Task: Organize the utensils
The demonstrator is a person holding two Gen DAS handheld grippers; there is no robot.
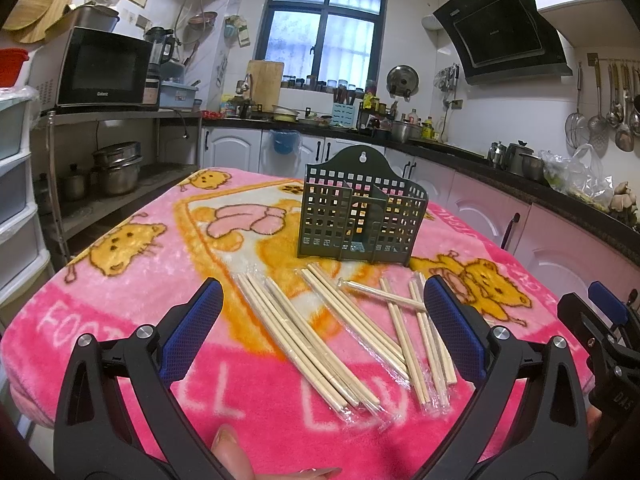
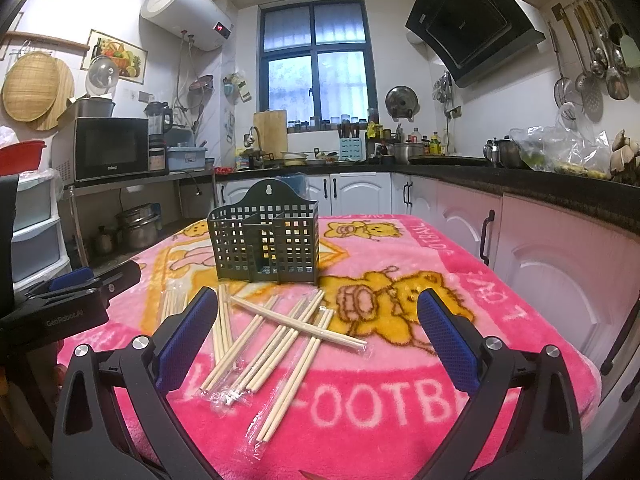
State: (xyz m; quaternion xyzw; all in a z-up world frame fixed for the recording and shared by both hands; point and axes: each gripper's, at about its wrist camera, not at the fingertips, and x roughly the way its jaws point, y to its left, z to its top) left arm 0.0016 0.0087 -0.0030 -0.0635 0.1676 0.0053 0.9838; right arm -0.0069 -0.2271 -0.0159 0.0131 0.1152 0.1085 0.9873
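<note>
Left hand-held gripper (image 1: 322, 332) and right hand-held gripper (image 2: 316, 334) both hovering wide, empty, over wrapped chopsticks (image 1: 320, 336) lying before green holder (image 1: 360, 216) on blanket-covered counter (image 1: 120, 320).

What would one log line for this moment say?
left tool: open | right tool: open | wrapped wooden chopsticks: on blanket | dark green lattice holder: empty

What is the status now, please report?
Left gripper and right gripper open, empty. Wrapped chopsticks scattered on blanket, holder upright, empty behind them. Nothing blocking.

home kitchen: microwave (image 1: 102, 67), range hood (image 1: 504, 28), hanging ladles (image 1: 612, 108).
</note>
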